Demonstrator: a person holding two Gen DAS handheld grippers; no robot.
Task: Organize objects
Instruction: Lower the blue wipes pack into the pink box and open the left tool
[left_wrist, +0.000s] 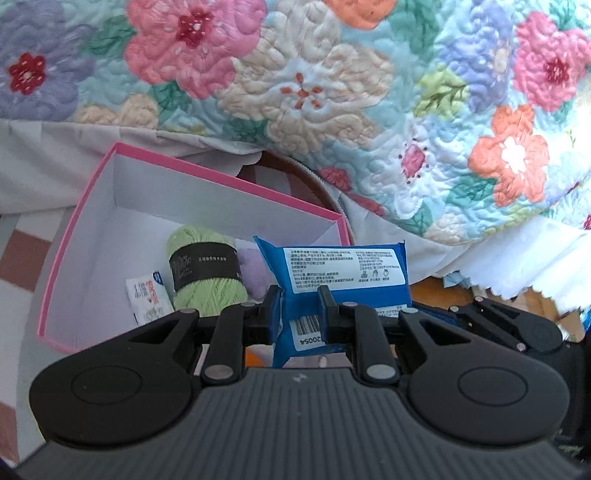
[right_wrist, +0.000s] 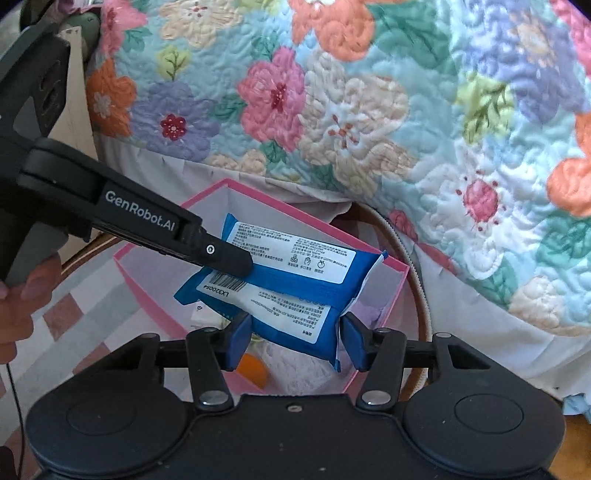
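Two grippers over the pink box (right_wrist: 397, 291). Left gripper (left_wrist: 298, 308) pinched tight on the blue wipes pack (left_wrist: 343, 273), held above the box. Right gripper (right_wrist: 293, 334), jaws partway apart, straddles the pack's lower end; contact unclear. Green yarn (left_wrist: 205, 273) lies inside.

The blue packet (left_wrist: 343, 277) hid most of the purple item (left_wrist: 251, 267) in the pink box (left_wrist: 74, 258). The yarn (left_wrist: 203, 273) overlapped the white sachet (left_wrist: 147, 299). An orange object (right_wrist: 253, 369) showed only partly; its identity was unclear. The packet's label print was too small to read.
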